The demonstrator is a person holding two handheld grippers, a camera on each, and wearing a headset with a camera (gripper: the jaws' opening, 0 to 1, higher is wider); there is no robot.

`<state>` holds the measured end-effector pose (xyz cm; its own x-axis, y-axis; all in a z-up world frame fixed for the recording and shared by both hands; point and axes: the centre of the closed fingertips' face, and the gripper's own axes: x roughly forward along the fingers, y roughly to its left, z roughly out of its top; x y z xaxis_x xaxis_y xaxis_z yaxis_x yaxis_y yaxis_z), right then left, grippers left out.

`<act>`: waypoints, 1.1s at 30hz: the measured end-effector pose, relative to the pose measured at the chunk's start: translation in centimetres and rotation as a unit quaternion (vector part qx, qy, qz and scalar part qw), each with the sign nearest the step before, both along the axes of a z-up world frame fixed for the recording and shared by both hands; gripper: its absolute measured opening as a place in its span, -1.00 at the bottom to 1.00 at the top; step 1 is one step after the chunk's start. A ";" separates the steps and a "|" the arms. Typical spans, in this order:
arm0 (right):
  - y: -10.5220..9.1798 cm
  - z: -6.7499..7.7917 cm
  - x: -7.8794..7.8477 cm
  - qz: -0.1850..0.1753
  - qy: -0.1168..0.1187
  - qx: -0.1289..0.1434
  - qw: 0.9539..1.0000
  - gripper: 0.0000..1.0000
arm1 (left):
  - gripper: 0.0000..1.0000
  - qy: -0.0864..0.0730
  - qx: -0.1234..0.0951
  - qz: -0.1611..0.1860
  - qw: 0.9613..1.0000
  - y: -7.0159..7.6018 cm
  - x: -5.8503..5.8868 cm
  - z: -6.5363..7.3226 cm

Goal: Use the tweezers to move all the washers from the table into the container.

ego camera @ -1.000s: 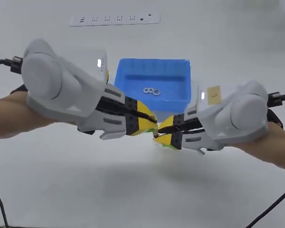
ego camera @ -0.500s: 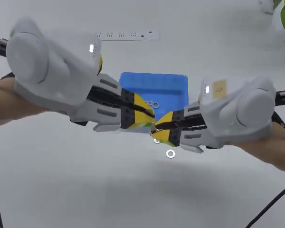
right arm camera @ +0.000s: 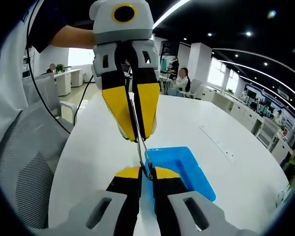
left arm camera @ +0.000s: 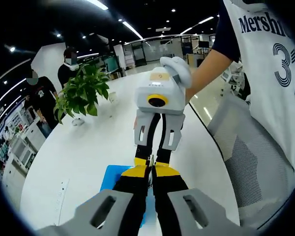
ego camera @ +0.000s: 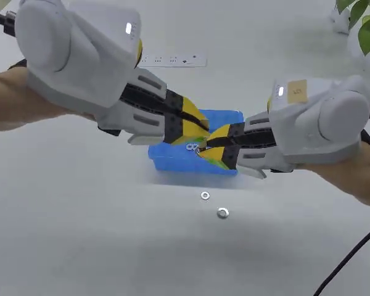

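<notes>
The left gripper point(ego camera: 196, 131) and the right gripper point(ego camera: 208, 148) are held tip to tip above the blue container point(ego camera: 172, 157).

In the right gripper view, the tweezers point(right arm camera: 140, 142) run from the yellow fingers point(right arm camera: 119, 105) of the left gripper down into the right gripper's own fingers point(right arm camera: 129, 173). Both pairs of fingers are drawn narrow, each clamped on the tweezers. The left gripper view shows the same: the tweezers point(left arm camera: 150, 164) sit pinched where the two sets of yellow tips meet.

The container stands on the white worktop point(ego camera: 80, 234). A cluster of washers point(ego camera: 191, 147) lies inside it, partly hidden by the fingertips.

On the worktop, near the container's front wall but apart from it:
- The first washer point(ego camera: 205, 195) lies flat.
- The second washer point(ego camera: 222, 213) lies just beside the first, further from the container.

A power strip point(ego camera: 172, 60) lies beyond the container. A plant point(ego camera: 364, 24) stands at the far right corner.
</notes>
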<state>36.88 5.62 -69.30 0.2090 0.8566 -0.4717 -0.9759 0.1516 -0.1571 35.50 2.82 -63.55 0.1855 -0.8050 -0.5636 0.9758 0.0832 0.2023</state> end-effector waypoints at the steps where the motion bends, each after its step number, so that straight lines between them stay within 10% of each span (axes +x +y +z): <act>1: 0.0 0.0 0.3 -0.003 0.000 0.002 1.000 -0.82 | -0.87 0.000 0.000 -0.001 1.000 0.0 0.3 0.0; 13: -0.7 -3.3 5.1 -0.033 0.010 -0.018 0.999 -0.82 | -0.87 0.002 -0.007 -0.010 1.000 -0.4 5.0 -3.3; 33: -0.5 -6.5 6.1 -0.032 0.037 -0.046 0.998 -0.81 | -0.87 0.023 -0.010 -0.006 1.000 0.0 6.7 -6.9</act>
<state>42.96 5.10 -75.84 0.2239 0.7952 -0.5634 -0.9741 0.2021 -0.1019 42.24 2.82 -70.45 0.1504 -0.8187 -0.5541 0.9848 0.0751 0.1564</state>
